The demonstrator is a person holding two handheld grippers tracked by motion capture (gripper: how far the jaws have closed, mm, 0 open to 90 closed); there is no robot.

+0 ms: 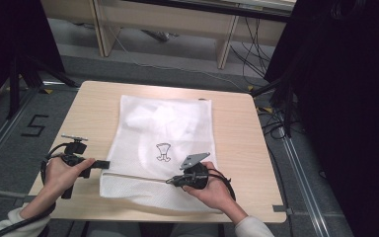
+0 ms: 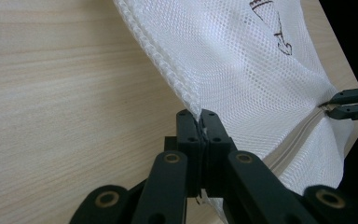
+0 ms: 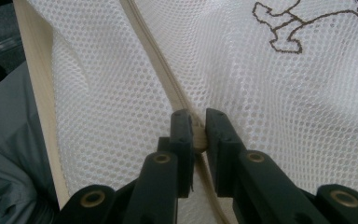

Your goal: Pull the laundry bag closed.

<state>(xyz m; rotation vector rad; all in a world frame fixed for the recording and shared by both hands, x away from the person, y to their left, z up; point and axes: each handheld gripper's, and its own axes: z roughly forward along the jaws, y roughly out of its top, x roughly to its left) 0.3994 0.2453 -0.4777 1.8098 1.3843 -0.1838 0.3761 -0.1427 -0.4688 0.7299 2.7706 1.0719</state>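
From the high view, a white mesh laundry bag [image 1: 160, 148] lies flat in the middle of the wooden table [image 1: 242, 128], a small brown print [image 1: 163, 152] on top. The left gripper [image 1: 103, 164] meets the bag's near left edge; the right gripper [image 1: 170, 181] sits on the zipper [image 1: 138, 177] along the near side.

In the left gripper view, the jaws are clamped on the bag's seamed corner [image 2: 186, 100].

In the right gripper view, the jaws pinch the cream zipper [image 3: 168, 88].
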